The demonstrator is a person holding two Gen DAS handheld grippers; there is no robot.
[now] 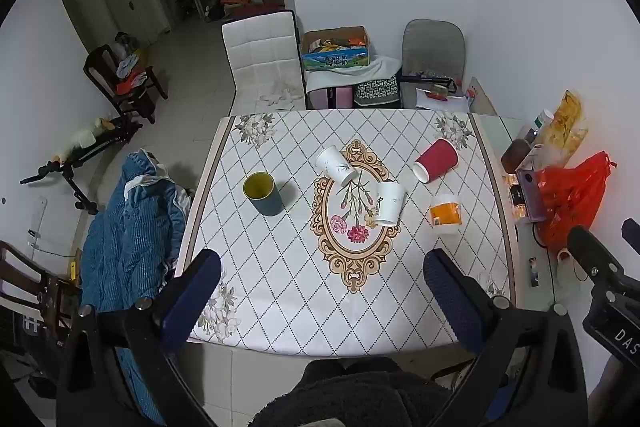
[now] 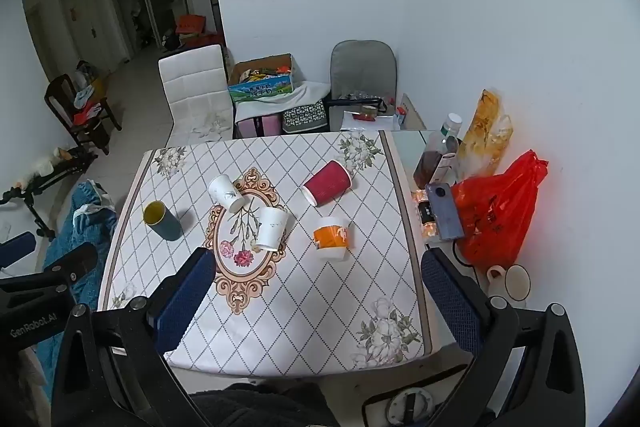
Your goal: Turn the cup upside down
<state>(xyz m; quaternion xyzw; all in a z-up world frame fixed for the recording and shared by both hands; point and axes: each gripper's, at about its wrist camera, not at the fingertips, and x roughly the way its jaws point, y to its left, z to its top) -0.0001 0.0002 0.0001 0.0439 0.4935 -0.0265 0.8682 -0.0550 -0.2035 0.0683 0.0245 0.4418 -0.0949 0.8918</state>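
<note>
Several cups stand on the patterned tablecloth (image 1: 280, 267). A teal cup with a yellow inside (image 1: 263, 193) stands upright at the left, also in the right wrist view (image 2: 162, 221). Two white paper cups (image 1: 335, 165) (image 1: 389, 203) stand rim-down near the middle, also in the right wrist view (image 2: 226, 193) (image 2: 271, 229). A red paper cup (image 1: 435, 160) (image 2: 327, 182) lies tilted, mouth toward me. An orange-and-white cup (image 1: 445, 214) (image 2: 331, 237) stands rim-down at the right. My left gripper (image 1: 322, 291) and right gripper (image 2: 318, 291) are open and empty, above the table's near edge.
A red plastic bag (image 2: 496, 211), a phone (image 2: 444, 211), bottles (image 2: 438, 151) and a mug (image 2: 516, 281) crowd the glass table's right side by the wall. A blue quilt (image 1: 128, 227) hangs on a chair at the left. A white chair (image 1: 264, 63) and a box (image 1: 335, 49) stand beyond the far edge.
</note>
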